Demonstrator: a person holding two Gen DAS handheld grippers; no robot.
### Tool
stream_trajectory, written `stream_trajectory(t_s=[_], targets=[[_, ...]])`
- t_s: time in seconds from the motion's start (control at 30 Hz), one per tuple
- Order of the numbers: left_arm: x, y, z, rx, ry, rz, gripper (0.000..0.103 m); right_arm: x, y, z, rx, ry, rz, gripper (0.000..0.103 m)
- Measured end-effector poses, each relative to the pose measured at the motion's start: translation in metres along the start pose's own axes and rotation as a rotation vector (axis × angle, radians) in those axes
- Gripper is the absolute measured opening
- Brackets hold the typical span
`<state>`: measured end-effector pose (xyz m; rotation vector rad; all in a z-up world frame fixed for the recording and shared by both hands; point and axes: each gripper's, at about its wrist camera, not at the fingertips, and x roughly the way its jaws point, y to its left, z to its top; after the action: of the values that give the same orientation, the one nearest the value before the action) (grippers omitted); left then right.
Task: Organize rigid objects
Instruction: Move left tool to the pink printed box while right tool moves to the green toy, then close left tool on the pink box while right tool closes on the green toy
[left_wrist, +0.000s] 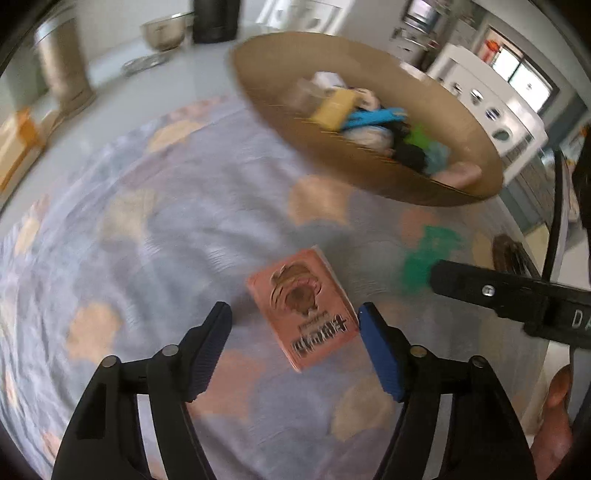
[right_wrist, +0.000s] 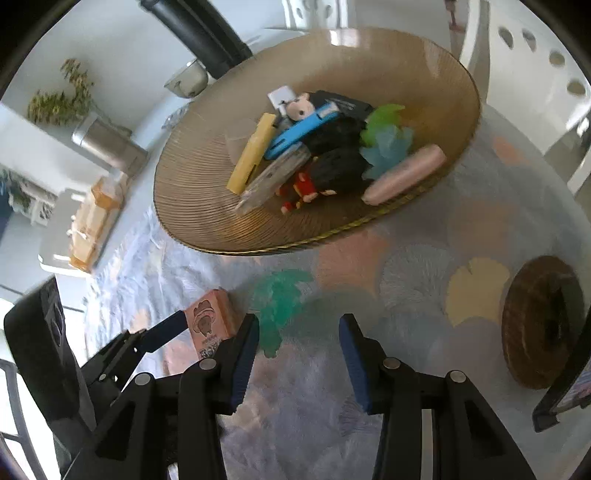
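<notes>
A pink box with a cartoon print (left_wrist: 304, 306) lies flat on the patterned cloth, just ahead of my left gripper (left_wrist: 293, 321), which is open with its right finger close beside the box. The box also shows in the right wrist view (right_wrist: 210, 321). A green leaf-shaped toy (right_wrist: 279, 306) lies on the cloth ahead of my right gripper (right_wrist: 299, 339), which is open and empty; the toy also shows in the left wrist view (left_wrist: 424, 258). A brown woven tray (right_wrist: 192, 206) behind holds several small objects, among them a yellow bar (right_wrist: 253, 151) and a blue one (right_wrist: 303, 129).
A round dark wooden coaster (right_wrist: 539, 325) lies at the right. A metal canister (left_wrist: 62, 62), a steel bowl (left_wrist: 164, 31) and an orange-capped container (right_wrist: 98, 218) stand at the table's far side. A white chair (right_wrist: 535, 74) stands behind the tray.
</notes>
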<state>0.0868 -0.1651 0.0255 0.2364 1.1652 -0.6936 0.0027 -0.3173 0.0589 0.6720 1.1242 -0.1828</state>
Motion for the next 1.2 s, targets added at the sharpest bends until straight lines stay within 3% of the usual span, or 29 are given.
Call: stream_trajectory(t_s=[0.2, 0.33, 0.43, 0.5, 0.53, 0.6, 0.8, 0.83, 1.07, 1.13, 1.2], targets=[[-0.01, 0.033, -0.004, -0.065, 0.011, -0.031, 0.067, 0.016, 0.003, -0.005, -0.015, 0.052, 0.013, 0.044], [-0.001, 0.021, 0.005, -0.003, 0.02, -0.002, 0.067, 0.021, 0.01, 0.004, -0.042, 0.041, -0.007, 0.048], [0.009, -0.002, 0.011, 0.074, 0.003, 0.061, 0.066, 0.027, 0.023, 0.011, -0.077, 0.031, -0.04, 0.056], [0.01, -0.008, 0.012, 0.105, -0.019, 0.081, 0.037, 0.03, 0.031, 0.012, -0.106, 0.018, -0.062, 0.057], [0.011, -0.01, 0.014, 0.112, -0.019, 0.076, 0.037, 0.032, 0.035, 0.012, -0.125, 0.009, -0.061, 0.057], [0.01, -0.005, 0.012, 0.085, -0.012, 0.055, 0.037, 0.034, 0.041, 0.009, -0.156, 0.0, -0.038, 0.041], [-0.02, 0.033, -0.021, -0.019, -0.027, 0.064, 0.037, 0.016, 0.048, -0.01, -0.239, -0.013, -0.04, 0.037], [-0.024, 0.037, -0.027, -0.036, -0.029, 0.071, 0.037, 0.012, 0.046, -0.015, -0.253, 0.0, -0.037, 0.027], [-0.05, 0.064, -0.066, -0.168, -0.035, 0.123, 0.037, -0.014, 0.034, -0.052, -0.358, 0.013, -0.118, 0.027], [-0.053, 0.069, -0.075, -0.201, -0.039, 0.134, 0.037, -0.017, 0.023, -0.058, -0.32, 0.053, -0.052, 0.028], [-0.054, 0.071, -0.079, -0.218, -0.043, 0.14, 0.037, -0.017, 0.005, -0.058, -0.227, 0.107, 0.029, 0.036]])
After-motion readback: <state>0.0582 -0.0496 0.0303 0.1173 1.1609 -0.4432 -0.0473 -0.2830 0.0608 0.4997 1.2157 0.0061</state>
